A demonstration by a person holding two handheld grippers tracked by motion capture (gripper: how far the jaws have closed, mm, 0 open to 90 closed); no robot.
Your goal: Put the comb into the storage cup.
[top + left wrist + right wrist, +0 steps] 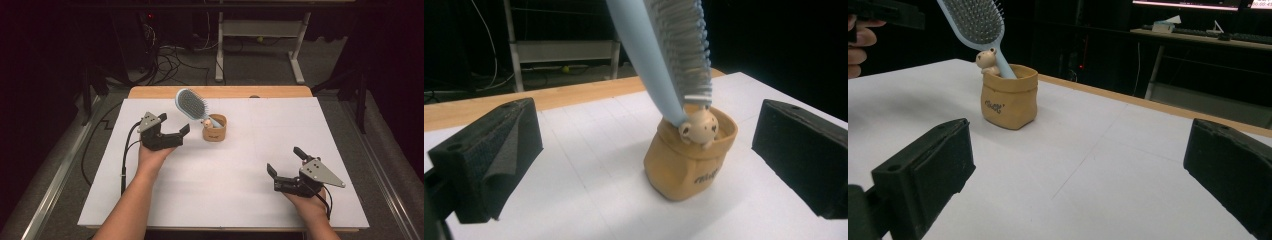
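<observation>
the blue hairbrush (192,103) stands handle-down in the tan pouch (214,129) near the far middle of my tabletop (225,170), its long axis tilted, bristled head leaning up and to the far left. my left gripper (172,131) sits just left of the pouch, jaws released and holding nothing. my right gripper (286,168), well apart at the near right, is released too.

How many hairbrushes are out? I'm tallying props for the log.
1: the blue hairbrush stands handle-down in the tan pouch, leaning toward the left gripper. Others inside the pouch could be hidden.
</observation>
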